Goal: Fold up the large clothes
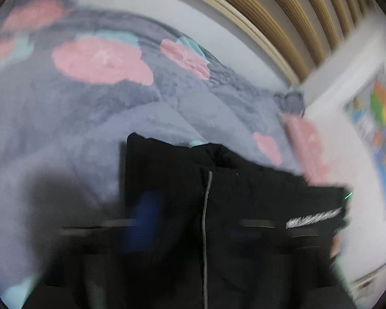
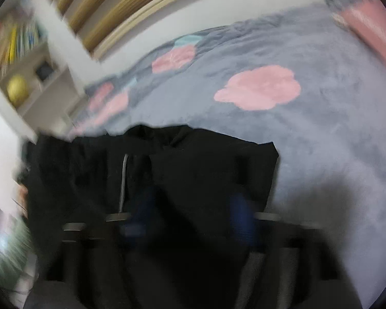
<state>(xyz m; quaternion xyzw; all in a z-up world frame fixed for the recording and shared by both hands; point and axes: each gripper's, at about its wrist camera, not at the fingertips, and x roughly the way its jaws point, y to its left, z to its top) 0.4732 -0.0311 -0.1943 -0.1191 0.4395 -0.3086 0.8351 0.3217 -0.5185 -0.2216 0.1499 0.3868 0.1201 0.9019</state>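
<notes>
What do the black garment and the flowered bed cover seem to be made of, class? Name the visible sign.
Black garment: probably matte woven synthetic, with a grey zip line and reflective strip.
Bed cover: likely plush fleece; the grey surface looks fuzzy, though blur leaves it open.

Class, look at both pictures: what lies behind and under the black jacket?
Behind the black jacket spreads a grey blanket with pink flowers, reaching to the wall. The jacket covers the blanket directly beneath it and largely hides the fingers, so whatever lies there cannot be seen.
</notes>
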